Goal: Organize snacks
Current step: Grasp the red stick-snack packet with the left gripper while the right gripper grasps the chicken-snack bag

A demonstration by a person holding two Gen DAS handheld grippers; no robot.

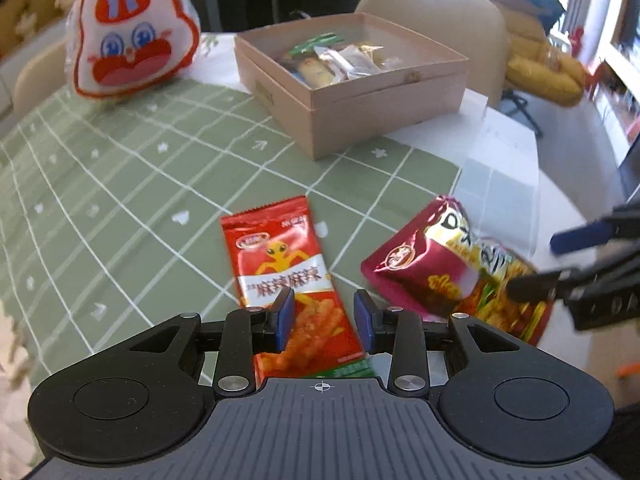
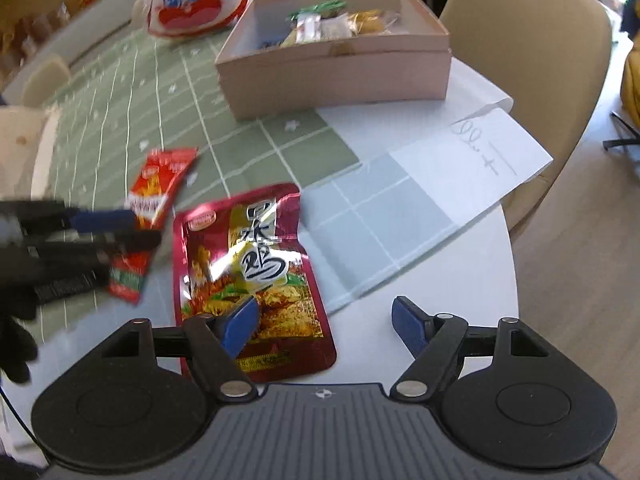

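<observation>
A red snack packet (image 1: 280, 272) lies flat on the green checked tablecloth (image 1: 120, 184). My left gripper (image 1: 325, 322) hovers over its lower half, open, the blue pads apart on either side and not pressing it. To its right lies a maroon foil packet (image 2: 248, 264), partly on the cloth's pale edge. My right gripper (image 2: 324, 326) stands open above it, one finger over the packet's lower part and the other over the bare table. Each gripper shows in the other's view: the right gripper (image 1: 534, 264) and the left gripper (image 2: 144, 227). The red packet (image 2: 156, 196) is also seen from the right wrist.
A pink open box (image 1: 352, 96) holding several wrapped snacks stands behind the packets. A white and red rabbit-shaped bag (image 1: 132, 32) sits at the back left. A white paper sheet (image 2: 500, 148) lies near the round table's right edge, and a beige chair (image 2: 520, 40) stands behind it.
</observation>
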